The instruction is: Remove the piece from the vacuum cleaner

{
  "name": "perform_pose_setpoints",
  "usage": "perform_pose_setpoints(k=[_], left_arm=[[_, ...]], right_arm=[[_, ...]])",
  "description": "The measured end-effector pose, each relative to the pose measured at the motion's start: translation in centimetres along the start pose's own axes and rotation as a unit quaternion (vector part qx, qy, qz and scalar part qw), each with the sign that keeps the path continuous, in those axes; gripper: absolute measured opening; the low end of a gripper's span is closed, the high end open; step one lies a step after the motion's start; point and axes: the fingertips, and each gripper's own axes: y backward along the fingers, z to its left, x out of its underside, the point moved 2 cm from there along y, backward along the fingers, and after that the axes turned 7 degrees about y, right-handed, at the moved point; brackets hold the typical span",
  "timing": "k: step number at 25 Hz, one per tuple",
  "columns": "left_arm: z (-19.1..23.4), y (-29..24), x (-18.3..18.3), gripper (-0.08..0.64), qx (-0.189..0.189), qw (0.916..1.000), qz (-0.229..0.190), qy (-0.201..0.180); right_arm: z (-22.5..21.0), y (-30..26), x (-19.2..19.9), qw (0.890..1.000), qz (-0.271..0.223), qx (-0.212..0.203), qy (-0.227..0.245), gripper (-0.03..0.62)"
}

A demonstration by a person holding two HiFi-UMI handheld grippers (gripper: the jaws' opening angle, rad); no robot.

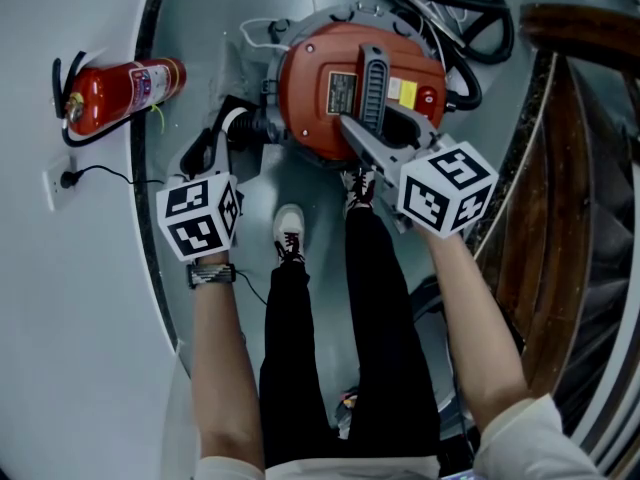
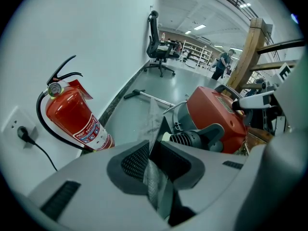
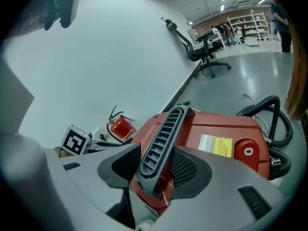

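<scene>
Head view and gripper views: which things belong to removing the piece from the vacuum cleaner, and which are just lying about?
Job: vacuum cleaner; its carry handle, clamped by the right gripper; hose connector on its side.
Lying about: fire extinguisher; wall socket with a plug in it; office chair; tube on the floor.

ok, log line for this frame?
right claw shut on grey slotted plastic handle of red vacuum cleaner | left claw shut, beside black ribbed hose cuff
</scene>
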Motion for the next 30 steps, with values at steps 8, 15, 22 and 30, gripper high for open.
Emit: perform_pose_setpoints(k=[8, 15, 22, 30], left_arm=[[0.21, -0.08, -0.13, 0.075, 0.001, 1.0000, 0.003, -0.004], [0.33, -0.17, -0.15, 0.072, 0.017, 0.9998, 0.000, -0.008], [0.12, -0.17, -0.13, 0.055, 0.044, 0.9990, -0.001, -0.012], [0.10, -0.16, -0.16, 0.048, 0.047, 0.9988, 0.006, -0.015]], right_arm=[[0.04, 0.01, -0.06, 1.000, 0.000, 0.000, 0.001, 0.192], [0.05, 0.03, -0.03, 1.000, 0.000, -0.001, 0.001, 0.192], [0.03, 0.03, -0.03, 1.000, -0.002, 0.000, 0.002, 0.192], [0.03, 0.00, -0.02, 1.000, -0.001, 0.001, 0.001, 0.192]])
